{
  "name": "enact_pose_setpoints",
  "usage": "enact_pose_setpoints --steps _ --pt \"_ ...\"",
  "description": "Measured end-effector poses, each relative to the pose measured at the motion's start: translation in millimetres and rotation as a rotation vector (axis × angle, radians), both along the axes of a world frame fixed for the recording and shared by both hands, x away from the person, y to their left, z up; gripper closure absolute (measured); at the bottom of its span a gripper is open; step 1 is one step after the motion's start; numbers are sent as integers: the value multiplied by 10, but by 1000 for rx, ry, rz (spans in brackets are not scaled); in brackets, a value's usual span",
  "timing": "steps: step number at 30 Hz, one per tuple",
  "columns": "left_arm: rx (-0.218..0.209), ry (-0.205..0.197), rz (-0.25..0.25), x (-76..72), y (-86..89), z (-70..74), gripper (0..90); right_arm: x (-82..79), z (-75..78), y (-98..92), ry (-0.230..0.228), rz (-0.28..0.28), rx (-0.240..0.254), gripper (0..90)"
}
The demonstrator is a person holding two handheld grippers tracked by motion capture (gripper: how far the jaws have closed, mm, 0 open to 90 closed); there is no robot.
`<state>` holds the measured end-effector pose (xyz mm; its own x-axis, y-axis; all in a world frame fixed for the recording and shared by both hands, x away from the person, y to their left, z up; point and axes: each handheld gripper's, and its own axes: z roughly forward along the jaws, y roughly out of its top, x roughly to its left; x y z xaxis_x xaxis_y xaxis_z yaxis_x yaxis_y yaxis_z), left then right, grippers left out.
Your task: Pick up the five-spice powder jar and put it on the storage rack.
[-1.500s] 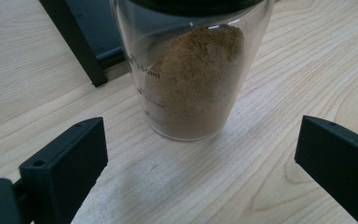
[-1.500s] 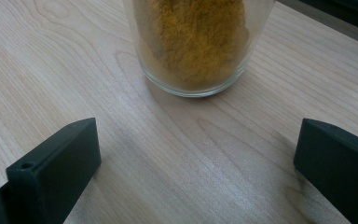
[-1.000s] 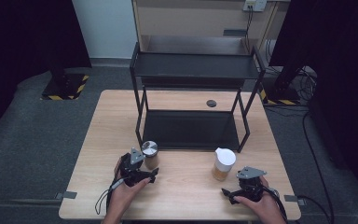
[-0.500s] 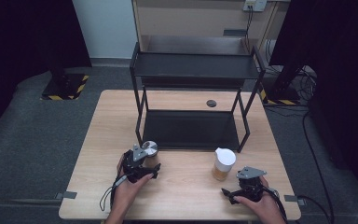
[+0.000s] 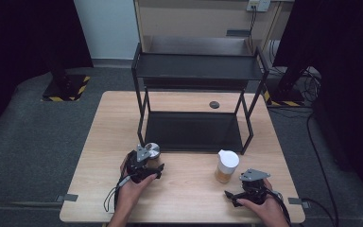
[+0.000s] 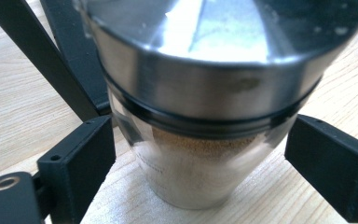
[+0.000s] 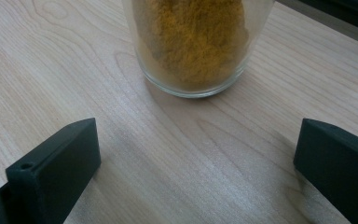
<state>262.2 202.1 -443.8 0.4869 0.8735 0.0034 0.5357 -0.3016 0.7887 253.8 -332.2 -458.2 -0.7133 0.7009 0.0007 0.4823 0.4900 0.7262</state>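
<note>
- Since a second ago, left gripper (image 5: pixel 147 163) has edged up around the steel-lidded jar (image 5: pixel 152 152), jaws closing in; right gripper (image 5: pixel 248 187) unmoved.
- High view: jar at the rack's (image 5: pixel 196 71) front left leg; white-lidded jar (image 5: pixel 227 165) just ahead of the right gripper.
- Left gripper view: jar (image 6: pixel 205 121) between the jaws, small gaps both sides, not yet clamped; brown powder inside; rack leg (image 6: pixel 42 56) close behind.
- Right gripper view: jaws wide, released; orange-powder jar (image 7: pixel 193 44) ahead.

Silver-lidded jar (image 6: pixel 200 116) of tan powder, white-lidded jar (image 5: pixel 227 166) of orange powder, black rack (image 5: pixel 196 101).
</note>
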Motion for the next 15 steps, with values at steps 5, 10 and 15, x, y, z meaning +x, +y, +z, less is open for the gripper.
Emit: enact_pose_setpoints --steps 5,10,15 --pt "-3 0 0 19 -5 -5 88 -2 3 4 2 -3 0 13" --pt "3 0 -1 33 -16 -9 93 -2 3 5 2 -3 0 13" --pt "5 -2 -2 43 -27 -14 101 -2 2 4 2 -3 0 13"
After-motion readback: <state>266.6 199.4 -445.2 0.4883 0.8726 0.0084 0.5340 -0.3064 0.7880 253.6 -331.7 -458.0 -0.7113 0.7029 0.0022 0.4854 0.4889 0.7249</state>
